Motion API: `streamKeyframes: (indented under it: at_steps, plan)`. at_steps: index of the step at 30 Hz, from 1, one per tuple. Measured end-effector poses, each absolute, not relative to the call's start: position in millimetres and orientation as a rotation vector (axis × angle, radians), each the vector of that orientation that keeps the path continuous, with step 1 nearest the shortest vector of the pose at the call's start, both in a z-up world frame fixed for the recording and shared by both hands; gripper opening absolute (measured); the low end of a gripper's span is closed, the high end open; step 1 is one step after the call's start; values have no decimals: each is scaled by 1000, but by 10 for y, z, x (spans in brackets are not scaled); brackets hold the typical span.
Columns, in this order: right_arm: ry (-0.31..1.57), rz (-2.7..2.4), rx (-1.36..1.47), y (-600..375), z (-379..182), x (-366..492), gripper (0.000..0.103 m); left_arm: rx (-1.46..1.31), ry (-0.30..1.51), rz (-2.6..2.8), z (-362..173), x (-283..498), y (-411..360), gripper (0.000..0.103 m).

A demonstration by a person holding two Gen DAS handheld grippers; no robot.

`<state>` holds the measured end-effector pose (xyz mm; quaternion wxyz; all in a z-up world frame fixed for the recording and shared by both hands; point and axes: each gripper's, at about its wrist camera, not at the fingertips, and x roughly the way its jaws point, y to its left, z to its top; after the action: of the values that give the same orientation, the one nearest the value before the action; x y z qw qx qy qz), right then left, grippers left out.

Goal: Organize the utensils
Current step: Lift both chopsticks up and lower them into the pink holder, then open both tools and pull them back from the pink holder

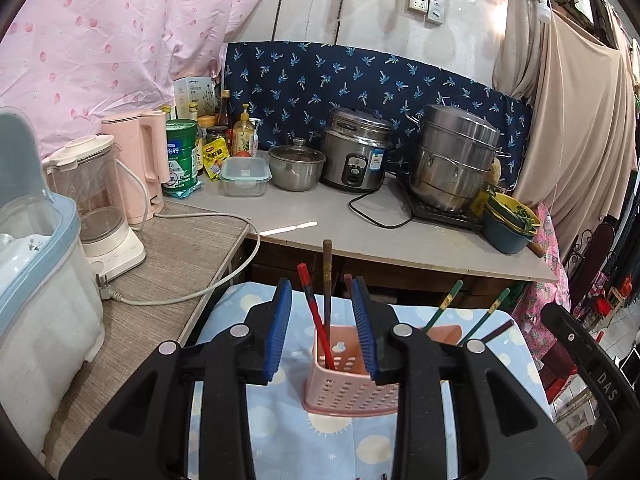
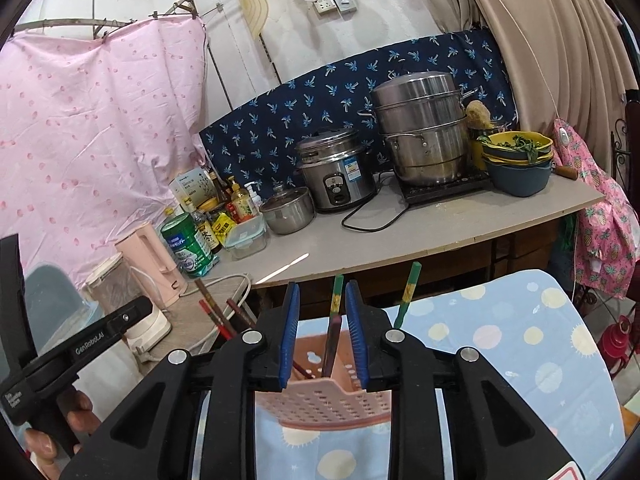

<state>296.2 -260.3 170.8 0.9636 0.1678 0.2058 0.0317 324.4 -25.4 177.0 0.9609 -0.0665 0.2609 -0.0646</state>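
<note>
A pink perforated utensil basket stands on a blue patterned cloth. A red chopstick and a brown chopstick stand in its left compartment; two green chopsticks lean in the right part. My left gripper is open above the basket, its jaws either side of the red and brown chopsticks without touching them. In the right wrist view the basket sits below my right gripper, which is open around a green chopstick; another green chopstick leans to the right.
A grey counter behind holds a rice cooker, a steamer pot, a small lidded pot, bottles and stacked bowls. A kettle, a blender and a plastic bin stand at left.
</note>
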Motion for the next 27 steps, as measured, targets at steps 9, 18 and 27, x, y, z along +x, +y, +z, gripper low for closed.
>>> streamKeyframes:
  at_steps: [9, 18, 27]
  plan:
    - [443, 84, 323, -2488, 1595, 2462, 28, -92, 533, -127, 1769, 2791, -265, 30]
    - [470, 86, 308, -2426, 1461, 1939, 28, -47, 571, -137, 1590, 2281, -267, 30]
    - [531, 77, 274, -2389, 1180, 1384, 28, -40, 637, -140, 1246, 1794, -192, 30]
